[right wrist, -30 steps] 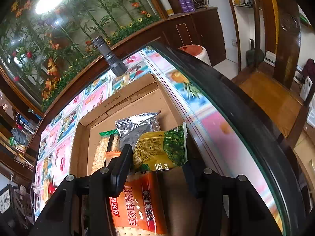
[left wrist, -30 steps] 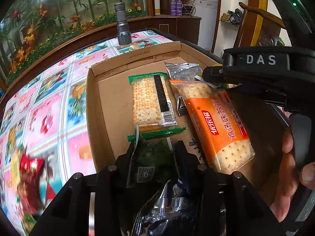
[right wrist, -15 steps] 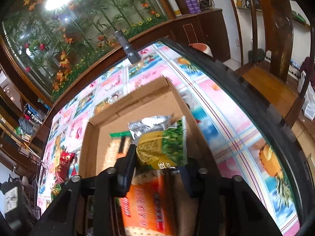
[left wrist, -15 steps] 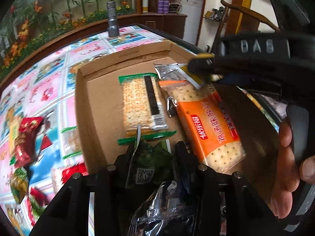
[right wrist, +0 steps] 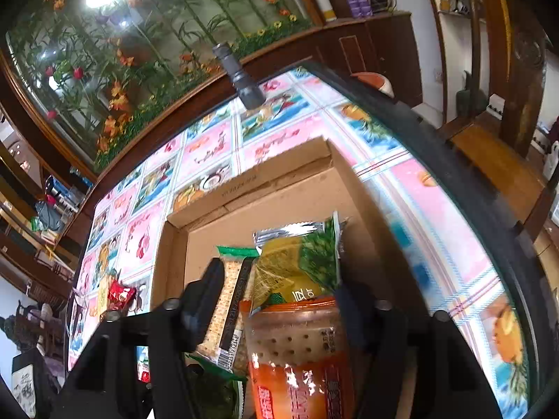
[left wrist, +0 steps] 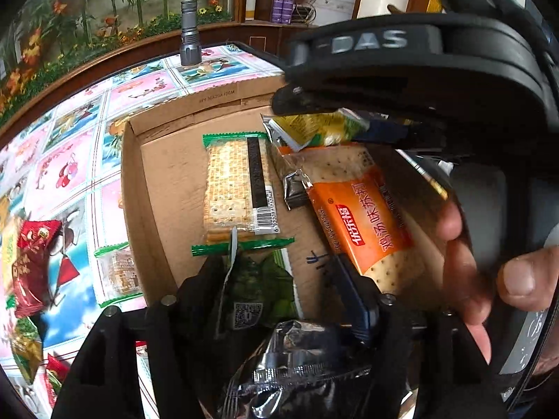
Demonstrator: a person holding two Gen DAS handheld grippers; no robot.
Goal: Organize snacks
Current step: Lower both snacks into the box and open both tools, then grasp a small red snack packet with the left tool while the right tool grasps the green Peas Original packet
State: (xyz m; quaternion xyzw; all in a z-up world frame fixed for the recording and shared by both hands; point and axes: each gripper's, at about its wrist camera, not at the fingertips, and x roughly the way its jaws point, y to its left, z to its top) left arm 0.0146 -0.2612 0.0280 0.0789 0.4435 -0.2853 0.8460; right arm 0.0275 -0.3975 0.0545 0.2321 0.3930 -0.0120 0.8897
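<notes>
- A shallow brown cardboard box (left wrist: 164, 188) lies open on a table (left wrist: 70, 160) covered with a pink and blue picture cloth.
- In the box, a clear cracker pack with green crimped ends (left wrist: 237, 188) lies flat with its barcode side up, and just beside it lies an orange cracker pack (left wrist: 363, 223) printed with white characters.
- The left gripper (left wrist: 276, 276) has just been opening; its jaws stand spread, with a dark green packet (left wrist: 258, 296) with a QR code between them. I cannot tell whether it is still pinched.
- The right gripper (right wrist: 276, 282) has also just been opening; a yellow and green packet (right wrist: 297, 265) with a silver top edge sits between its spread jaws, over the far end of the orange pack.
- More wrapped snacks, among them a red packet (left wrist: 33, 265), lie on the cloth left of the box.
- A grey flashlight (left wrist: 189, 35) stands upright at the table's far edge.
</notes>
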